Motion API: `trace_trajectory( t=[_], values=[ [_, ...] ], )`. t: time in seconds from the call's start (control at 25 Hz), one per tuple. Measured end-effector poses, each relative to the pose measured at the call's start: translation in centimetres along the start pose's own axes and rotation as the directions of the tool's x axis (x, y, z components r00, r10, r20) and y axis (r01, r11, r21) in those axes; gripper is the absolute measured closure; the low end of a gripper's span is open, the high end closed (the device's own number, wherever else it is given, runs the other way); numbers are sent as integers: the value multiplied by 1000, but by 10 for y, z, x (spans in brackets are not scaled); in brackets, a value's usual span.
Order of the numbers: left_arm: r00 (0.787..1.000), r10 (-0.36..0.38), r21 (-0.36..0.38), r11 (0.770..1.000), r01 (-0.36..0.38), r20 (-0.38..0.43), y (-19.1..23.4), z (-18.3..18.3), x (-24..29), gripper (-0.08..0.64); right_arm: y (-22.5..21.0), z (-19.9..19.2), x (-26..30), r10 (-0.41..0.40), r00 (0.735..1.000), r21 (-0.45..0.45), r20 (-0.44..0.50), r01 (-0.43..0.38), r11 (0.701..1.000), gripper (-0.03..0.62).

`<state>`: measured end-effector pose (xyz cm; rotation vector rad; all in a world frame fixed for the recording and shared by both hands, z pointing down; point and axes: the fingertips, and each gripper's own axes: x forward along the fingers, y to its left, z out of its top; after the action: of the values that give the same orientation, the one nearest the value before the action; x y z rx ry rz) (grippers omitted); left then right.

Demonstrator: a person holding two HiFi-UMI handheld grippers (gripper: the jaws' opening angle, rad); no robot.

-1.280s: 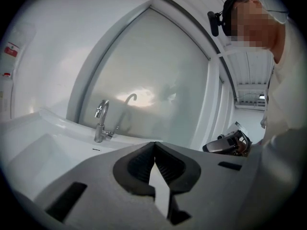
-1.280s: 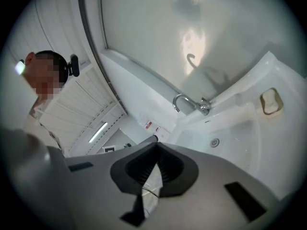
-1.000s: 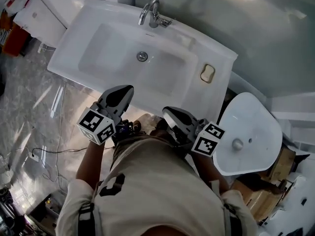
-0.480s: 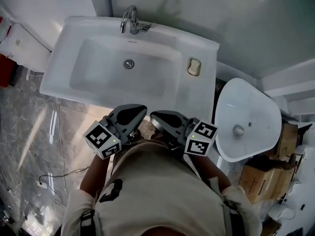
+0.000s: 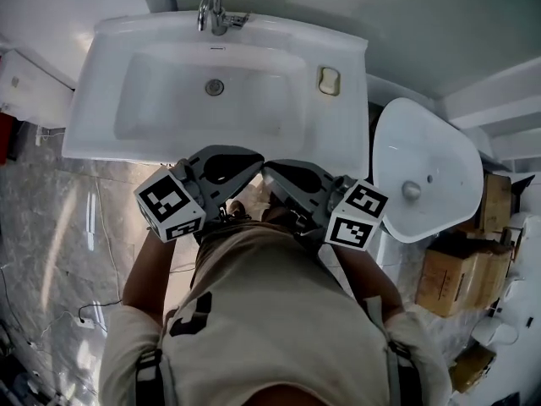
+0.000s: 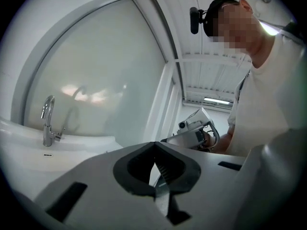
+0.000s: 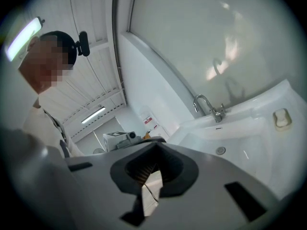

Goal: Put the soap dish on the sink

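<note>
The cream soap dish (image 5: pixel 329 80) (image 7: pixel 281 119) lies on the right rim of the white sink (image 5: pixel 93 100), far from both grippers. The faucet (image 5: pixel 213 11) stands at the back rim. Both grippers are held near my waist, in front of the sink's front edge, tips nearly meeting. My left gripper (image 5: pixel 252 161) (image 6: pixel 154 146) is shut with nothing in it and points right. My right gripper (image 5: pixel 270 172) (image 7: pixel 155 148) is shut and empty too, pointing left towards the other.
A white toilet (image 5: pixel 423 172) stands right of the sink. Cardboard boxes (image 5: pixel 456 277) sit beyond it at the right edge. Glossy marble floor (image 5: pixel 51 227) lies to the left, and a frosted glass wall (image 6: pixel 105 80) rises behind the sink.
Both grippers have drawn together in front of me and risen a little. The left one swung right towards the other. The soap dish has stayed on the rim.
</note>
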<state>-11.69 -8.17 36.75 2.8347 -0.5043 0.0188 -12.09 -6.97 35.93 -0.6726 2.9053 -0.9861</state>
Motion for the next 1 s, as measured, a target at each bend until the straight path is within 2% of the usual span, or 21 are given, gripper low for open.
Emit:
trace_trajectory(
  t=[0.16, 0.32, 0.48, 0.72, 1.0],
  values=[
    [998, -60, -33, 998, 61, 15, -7, -2, -6, 541, 9, -4, 0, -48, 998, -26, 27, 49, 998, 584],
    [998, -57, -60, 996, 59, 27, -14, -5, -14, 543, 16, -12, 0, -90, 996, -28, 27, 91, 996, 584],
    [999, -45, -89, 995, 46, 16, -20, -11, -17, 543, 21, -18, -3, -74, 997, -8, 21, 74, 997, 584],
    [1000, -9, -75, 997, 8, -21, -36, -17, -17, 543, 28, -30, -14, -38, 999, 28, 32, 37, 999, 584],
    [998, -25, -50, 998, 22, -50, -72, -19, 17, 541, 28, -33, -64, -45, 996, 44, 80, 42, 998, 583]
  ],
)
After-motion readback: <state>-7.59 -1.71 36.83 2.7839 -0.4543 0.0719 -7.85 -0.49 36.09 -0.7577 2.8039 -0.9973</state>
